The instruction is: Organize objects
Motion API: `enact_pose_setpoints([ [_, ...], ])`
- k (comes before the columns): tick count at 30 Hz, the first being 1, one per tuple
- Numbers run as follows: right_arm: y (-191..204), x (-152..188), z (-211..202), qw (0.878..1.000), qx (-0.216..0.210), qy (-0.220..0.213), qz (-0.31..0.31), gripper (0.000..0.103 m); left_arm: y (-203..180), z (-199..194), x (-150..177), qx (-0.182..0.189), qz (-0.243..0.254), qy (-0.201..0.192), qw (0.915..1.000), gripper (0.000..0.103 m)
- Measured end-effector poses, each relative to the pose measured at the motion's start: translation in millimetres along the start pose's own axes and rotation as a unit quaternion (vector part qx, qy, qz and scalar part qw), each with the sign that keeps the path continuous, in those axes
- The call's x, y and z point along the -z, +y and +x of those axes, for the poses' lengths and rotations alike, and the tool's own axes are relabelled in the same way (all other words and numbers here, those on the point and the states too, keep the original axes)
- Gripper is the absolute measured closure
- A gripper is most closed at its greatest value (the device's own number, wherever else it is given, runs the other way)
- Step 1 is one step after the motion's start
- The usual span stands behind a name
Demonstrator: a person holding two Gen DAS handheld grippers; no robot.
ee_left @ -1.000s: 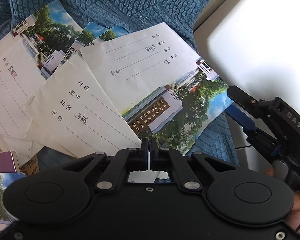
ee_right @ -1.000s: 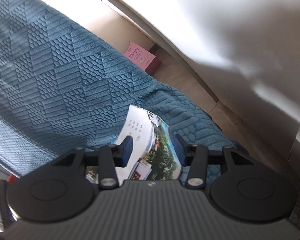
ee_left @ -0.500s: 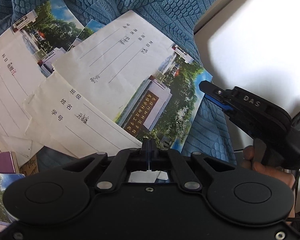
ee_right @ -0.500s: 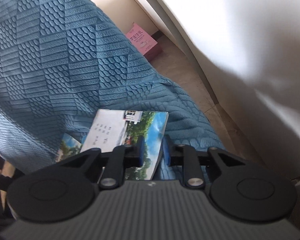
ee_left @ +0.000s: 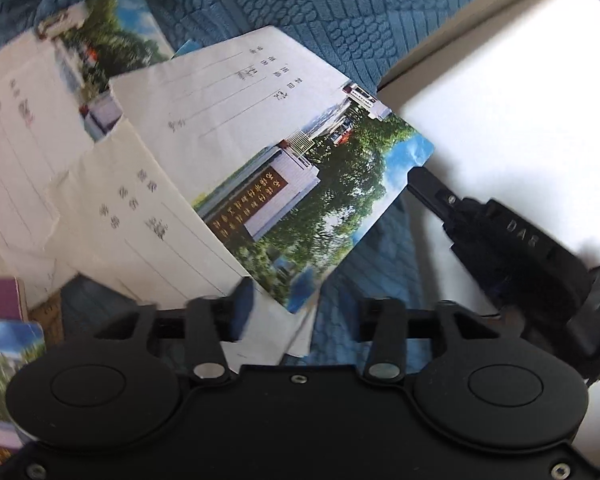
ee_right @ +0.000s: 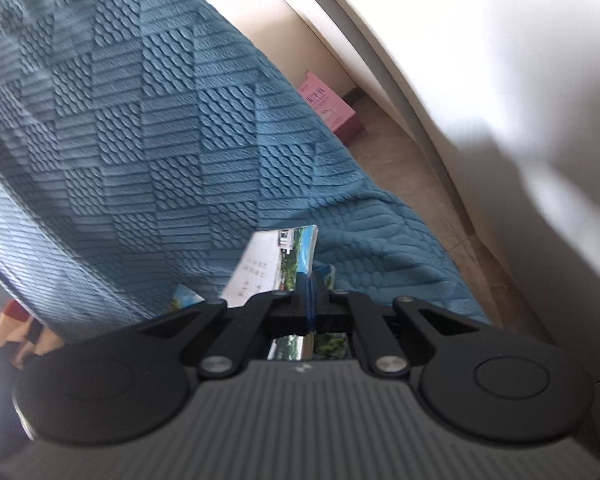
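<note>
Several thin notebooks with white covers and a campus photo lie fanned on a blue textured blanket [ee_left: 308, 4]. The top notebook [ee_left: 284, 160] is tilted up at its right edge. My right gripper [ee_right: 311, 286] is shut on that notebook's right edge [ee_right: 276, 260]; it also shows in the left wrist view [ee_left: 416, 178] at the notebook's right corner. My left gripper [ee_left: 306, 304] is open, its fingers spread either side of the notebook's near corner, holding nothing. Two more notebooks [ee_left: 32, 132] lie beneath, to the left.
A white cabinet [ee_left: 512, 112] stands close on the right of the blanket. A purple book [ee_left: 0, 300] and another photo cover [ee_left: 4, 372] lie at the lower left. A pink box [ee_right: 328, 106] sits on the tan floor [ee_right: 400, 168] beyond the blanket.
My left gripper has opened and let go of the top notebook. My right gripper has closed on the notebook's right edge and lifted it slightly.
</note>
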State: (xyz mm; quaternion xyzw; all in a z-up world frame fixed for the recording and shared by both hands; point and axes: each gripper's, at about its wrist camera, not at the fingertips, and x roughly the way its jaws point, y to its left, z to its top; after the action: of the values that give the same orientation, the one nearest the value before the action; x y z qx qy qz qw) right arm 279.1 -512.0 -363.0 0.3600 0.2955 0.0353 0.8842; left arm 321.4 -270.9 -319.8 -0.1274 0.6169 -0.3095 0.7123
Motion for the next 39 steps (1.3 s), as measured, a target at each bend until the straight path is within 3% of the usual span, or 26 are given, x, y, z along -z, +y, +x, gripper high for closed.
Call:
enact_pose_setpoints([
  [4,2.3,0.2,-4.4,0.999,-0.022,-0.003,0.032,0.1,12.3,-13.4,0.0,0.045,-0.031,0.002,0.9985,0.049],
  [6,1.3,0.8,-7.5,0.998,-0.032,-0.004,0.057,0.1,4.8,-21.0,-0.3,0.016,-0.002,-0.02,0.9997,0.048],
  [8,3.2,0.5,-9.6,0.996,-0.042,-0.006,0.072,0.1,-10.9,-27.6,3.7,-0.032,0.065,-0.047,0.9963,0.048],
  [14,13.0,1.3,-11.6,0.994,-0.057,-0.011,0.089,0.1,-50.1,-30.9,24.3,-0.141,0.21,-0.128,0.9589,0.046],
  [18,18.7,1.3,-12.0,0.994,-0.062,-0.012,0.092,0.1,-67.3,-19.3,34.6,-0.169,0.287,-0.14,0.9324,0.046],
  [21,19.8,0.4,-10.7,0.993,-0.066,-0.011,0.098,0.1,-76.3,-12.7,39.8,-0.165,0.315,-0.141,0.9238,0.045],
  [25,23.6,0.4,-11.0,0.992,-0.075,-0.011,0.103,0.1,-79.9,8.8,40.9,-0.21,0.334,-0.152,0.906,0.046],
  [29,25.3,0.6,-11.3,0.99,-0.087,-0.012,0.11,0.1,-73.8,23.3,41.6,-0.24,0.342,-0.163,0.8937,0.055],
  [32,24.4,0.6,-9.2,0.99,-0.085,-0.007,0.116,0.1,-68.5,30.1,44.7,-0.255,0.359,-0.167,0.8823,0.073],
  [33,24.1,1.2,-8.4,0.99,-0.082,-0.006,0.117,0.1,-67.0,29.9,46.0,-0.259,0.359,-0.172,0.8798,0.083],
  [35,20.6,3.4,-8.4,0.989,-0.076,-0.002,0.124,0.1,-64.1,27.8,47.0,-0.265,0.358,-0.179,0.8775,0.093],
  [39,11.4,4.8,-4.5,0.985,-0.069,0.006,0.161,0.096,-59.1,19.2,47.3,-0.264,0.355,-0.194,0.8757,0.095],
])
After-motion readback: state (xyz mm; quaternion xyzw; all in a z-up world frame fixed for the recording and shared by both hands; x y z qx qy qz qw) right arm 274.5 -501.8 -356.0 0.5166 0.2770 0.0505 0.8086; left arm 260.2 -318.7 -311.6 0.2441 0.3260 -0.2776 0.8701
